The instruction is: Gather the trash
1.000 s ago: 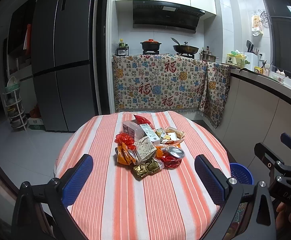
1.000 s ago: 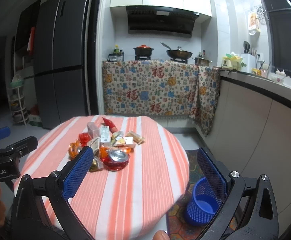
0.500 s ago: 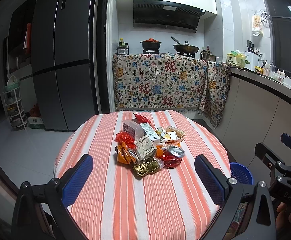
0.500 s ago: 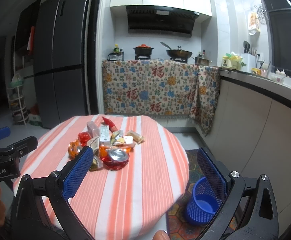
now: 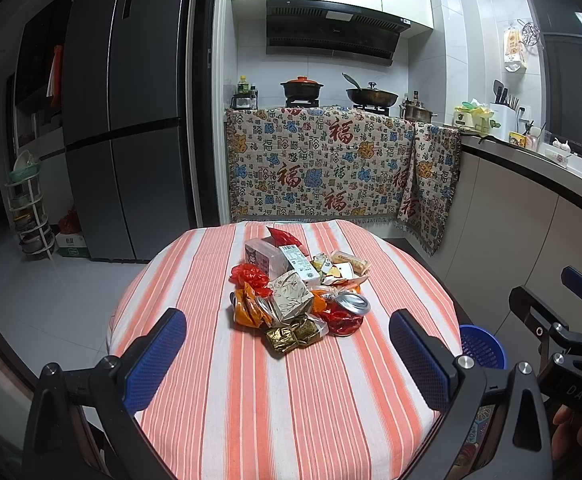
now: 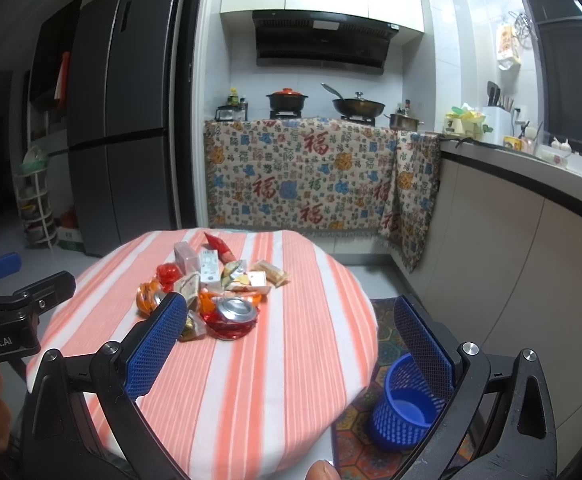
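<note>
A round table's orange-and-white striped cloth (image 5: 291, 400) filled the foreground. At twelve o'clock a patterned fabric with red characters (image 5: 331, 172) hung over the counter front, and above it a black pot with an orange lid (image 5: 302, 87) and a lidded wok (image 5: 371, 96) sat on the stove beneath a dark range hood (image 5: 331, 32). A grey multi-door refrigerator (image 5: 127, 128) stood at ten o'clock, a wire rack (image 5: 29, 208) at nine. A knife block (image 5: 503, 116) stood at two o'clock.
</note>
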Available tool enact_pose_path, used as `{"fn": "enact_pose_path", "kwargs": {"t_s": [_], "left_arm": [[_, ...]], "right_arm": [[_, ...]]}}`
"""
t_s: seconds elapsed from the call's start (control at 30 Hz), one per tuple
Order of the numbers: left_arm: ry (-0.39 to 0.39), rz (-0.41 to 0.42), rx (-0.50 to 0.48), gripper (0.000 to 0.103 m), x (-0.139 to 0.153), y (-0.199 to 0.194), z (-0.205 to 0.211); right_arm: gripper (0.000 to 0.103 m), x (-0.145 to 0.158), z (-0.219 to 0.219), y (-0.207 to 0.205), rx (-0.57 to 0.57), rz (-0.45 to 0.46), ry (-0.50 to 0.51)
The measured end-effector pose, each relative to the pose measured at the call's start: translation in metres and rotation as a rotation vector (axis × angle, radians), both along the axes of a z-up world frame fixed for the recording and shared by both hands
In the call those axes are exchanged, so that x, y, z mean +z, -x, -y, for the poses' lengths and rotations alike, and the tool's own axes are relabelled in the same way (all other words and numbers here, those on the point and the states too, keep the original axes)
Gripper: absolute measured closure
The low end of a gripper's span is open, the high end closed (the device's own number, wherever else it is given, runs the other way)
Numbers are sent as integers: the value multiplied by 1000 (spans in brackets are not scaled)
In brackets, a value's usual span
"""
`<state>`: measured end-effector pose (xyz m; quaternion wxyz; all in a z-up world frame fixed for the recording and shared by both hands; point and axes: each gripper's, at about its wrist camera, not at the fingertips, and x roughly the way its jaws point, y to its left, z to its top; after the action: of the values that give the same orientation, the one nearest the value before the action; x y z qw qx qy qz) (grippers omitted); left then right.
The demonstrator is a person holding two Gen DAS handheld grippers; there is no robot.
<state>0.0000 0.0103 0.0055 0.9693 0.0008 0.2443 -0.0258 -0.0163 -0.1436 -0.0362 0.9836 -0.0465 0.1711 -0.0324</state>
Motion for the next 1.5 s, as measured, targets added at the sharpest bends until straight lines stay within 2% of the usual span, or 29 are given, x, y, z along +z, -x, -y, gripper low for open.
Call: {"fn": "enact_pose_path", "kwargs": {"t_s": [0.33,0.47,0.57,0.77,0.83,0.97,1.07,1.13,1.23,1.4,1.5], "left_arm": [[1,-13,-3,0,-6,-1,-4],[-11,-44,-37,0,-22,-10,-15],[-28,-87,-102,0,-40,-26,-21],[-33,-217,-220,0,-98,-70,-32],[-26,-257,-252,0,-116,-87,-36],[-35,-303,-309,0,-138,-119,-39],[-75,-328,-356,0,-153,-142,-32],[-97,-343,-381,0,-162,-156,-28],[-107,-365,-406,0,-173,-176,-23],[-57,-384,-436,1,-178,-195,-21],[-34,-409,-503,9,-178,-190,-18]], "right_arm": [[0,-1,2,0,-1,-2,-1],[0,-6,3,-1,-3,-1,-5],[0,-13,3,-10,0,-21,-12],[0,-53,5,-47,37,-119,-48],[0,-81,7,-67,62,-196,-60],[0,-123,5,-95,111,-313,-47],[0,-150,7,-112,144,-397,-35],[0,-163,12,-116,168,-448,-61],[0,-170,20,-115,167,-467,-81],[0,-170,30,-112,155,-458,-92],[0,-170,35,-114,139,-456,-101]]}}
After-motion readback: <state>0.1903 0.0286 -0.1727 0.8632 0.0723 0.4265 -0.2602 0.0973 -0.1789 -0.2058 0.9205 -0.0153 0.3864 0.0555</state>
